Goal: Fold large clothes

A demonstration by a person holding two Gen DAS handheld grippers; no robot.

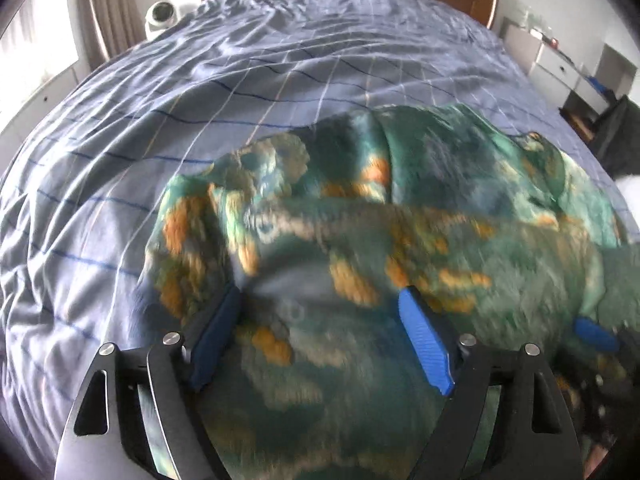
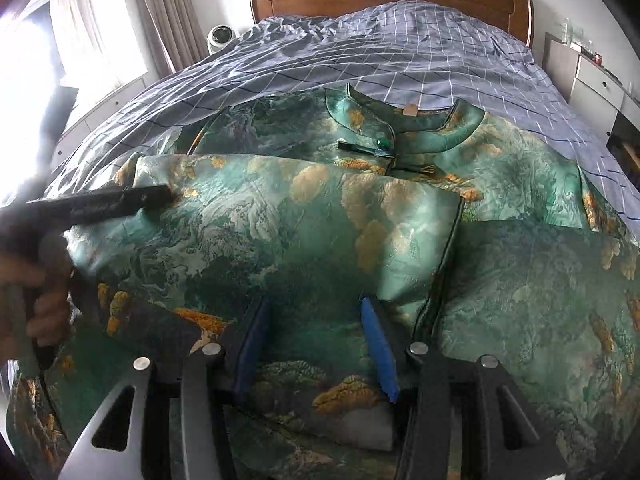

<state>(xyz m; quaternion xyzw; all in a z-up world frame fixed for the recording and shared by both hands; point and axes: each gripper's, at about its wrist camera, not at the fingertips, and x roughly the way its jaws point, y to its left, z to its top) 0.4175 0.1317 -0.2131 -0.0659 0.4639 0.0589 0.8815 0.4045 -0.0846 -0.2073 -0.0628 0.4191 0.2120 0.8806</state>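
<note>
Because the green patterned garment [image 2: 320,216] lies spread front-up across the near part of the bed [image 2: 360,52], collar at the far side, you have room to work both flanks; at the left, your left gripper [image 1: 320,312] hangs over the cloth with fingers wide, nothing pinched between them, probably having let a sleeve drop across the chest; that folded sleeve lies flat, its cuff pointing right; further right, your right gripper [image 2: 316,320] hovers above the hem with fingers half apart, gripping nothing, seemingly poised for the next fold.
</note>
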